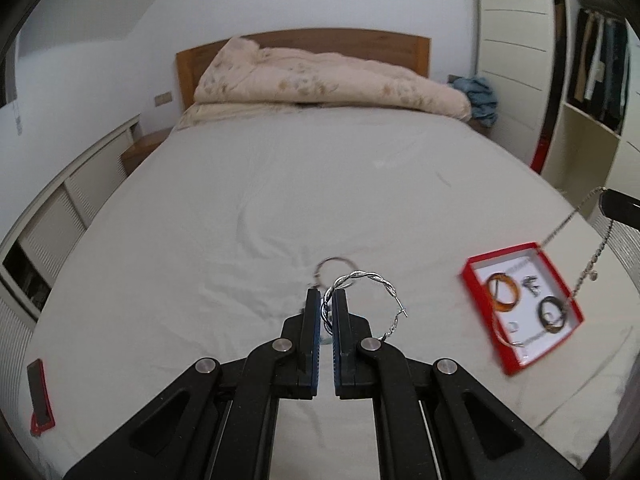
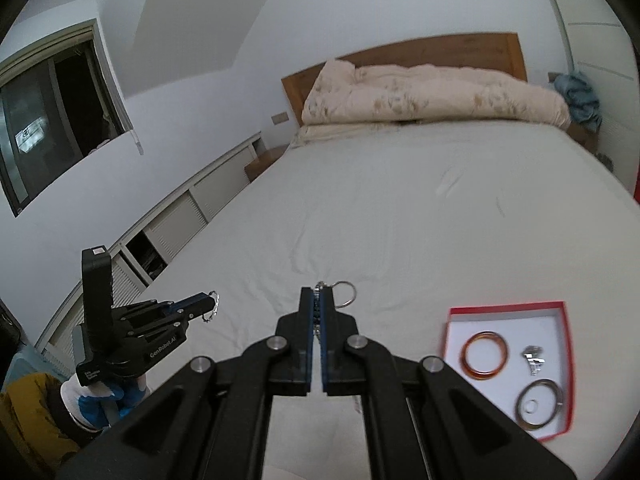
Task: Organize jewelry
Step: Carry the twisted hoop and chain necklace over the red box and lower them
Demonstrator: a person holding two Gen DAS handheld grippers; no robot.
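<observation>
My left gripper point(image 1: 327, 300) is shut on a twisted silver hoop earring point(image 1: 374, 280), held above the white bed sheet; it also shows in the right wrist view point(image 2: 211, 300). A second silver hoop point(image 1: 334, 266) lies on the sheet just beyond it. My right gripper point(image 2: 319, 294) is shut on a silver chain necklace point(image 1: 588, 268), which hangs down over the red tray point(image 1: 484, 320). The tray point(image 2: 508, 307) holds an amber bangle point(image 2: 484, 354), a dark bangle point(image 2: 539, 403) and small silver pieces point(image 2: 532, 356).
The bed sheet point(image 1: 280, 208) spreads wide ahead, with a beige duvet point(image 1: 320, 80) piled at the wooden headboard. A red-backed phone point(image 1: 40, 398) lies at the near left. Low white cabinets point(image 2: 180, 216) run along the left wall. A wardrobe point(image 1: 596, 64) stands at the right.
</observation>
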